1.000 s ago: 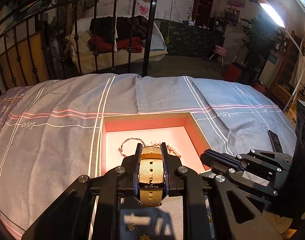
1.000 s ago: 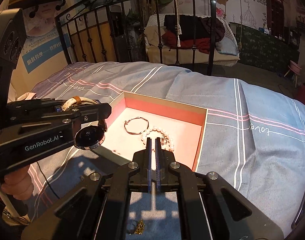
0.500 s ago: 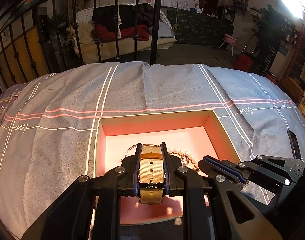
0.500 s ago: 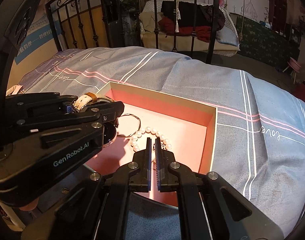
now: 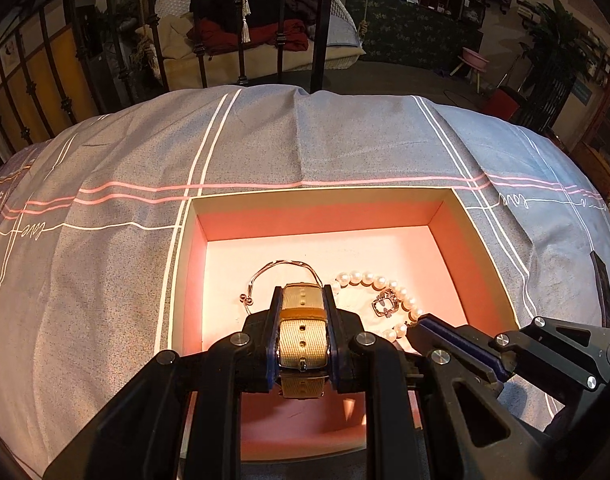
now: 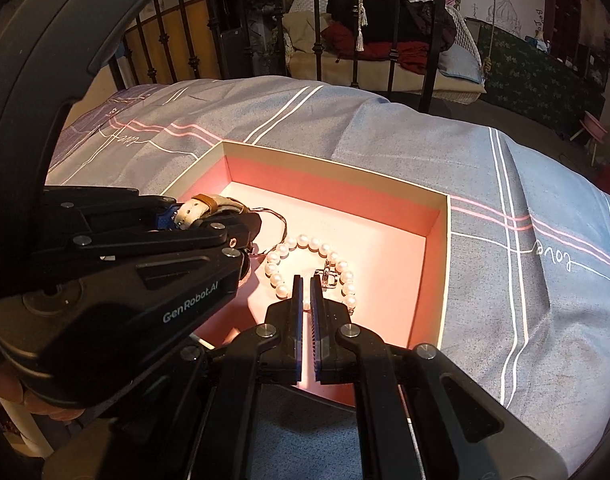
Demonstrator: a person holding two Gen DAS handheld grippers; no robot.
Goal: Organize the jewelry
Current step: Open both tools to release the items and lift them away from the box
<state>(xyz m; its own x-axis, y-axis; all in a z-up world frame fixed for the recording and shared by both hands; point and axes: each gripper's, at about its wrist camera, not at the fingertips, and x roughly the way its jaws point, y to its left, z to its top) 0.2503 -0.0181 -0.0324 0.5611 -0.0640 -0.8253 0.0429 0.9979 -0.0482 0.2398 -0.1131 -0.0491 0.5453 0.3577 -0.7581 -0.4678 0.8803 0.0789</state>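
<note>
An open box (image 5: 325, 198) (image 6: 337, 168) with a pink lining sits on the grey bedspread. Inside it lie a thin silver bangle (image 5: 283, 265) (image 6: 279, 216) and a pearl bracelet (image 5: 369, 279) (image 6: 305, 242) with a silver charm (image 5: 385, 306). My left gripper (image 5: 301, 294) (image 6: 209, 210) is shut on the beige strap of a wristwatch (image 5: 303, 336) (image 6: 203, 206) and hangs low over the box's left half, above the bangle. My right gripper (image 6: 306, 284) (image 5: 419, 322) is shut with nothing between its fingers, just over the pearls.
The bedspread (image 5: 125, 168) (image 6: 505, 240) spreads around the box on all sides. A black iron bed rail (image 5: 321, 24) (image 6: 437, 32) rises at the far edge, with a cluttered room behind it. A hand (image 6: 9, 392) holds the left gripper at the lower left.
Both grippers have come forward and down over the box, the left one carrying the watch. The box's interior now fills the lower views, and loose pieces seen below the grippers earlier are out of sight.
</note>
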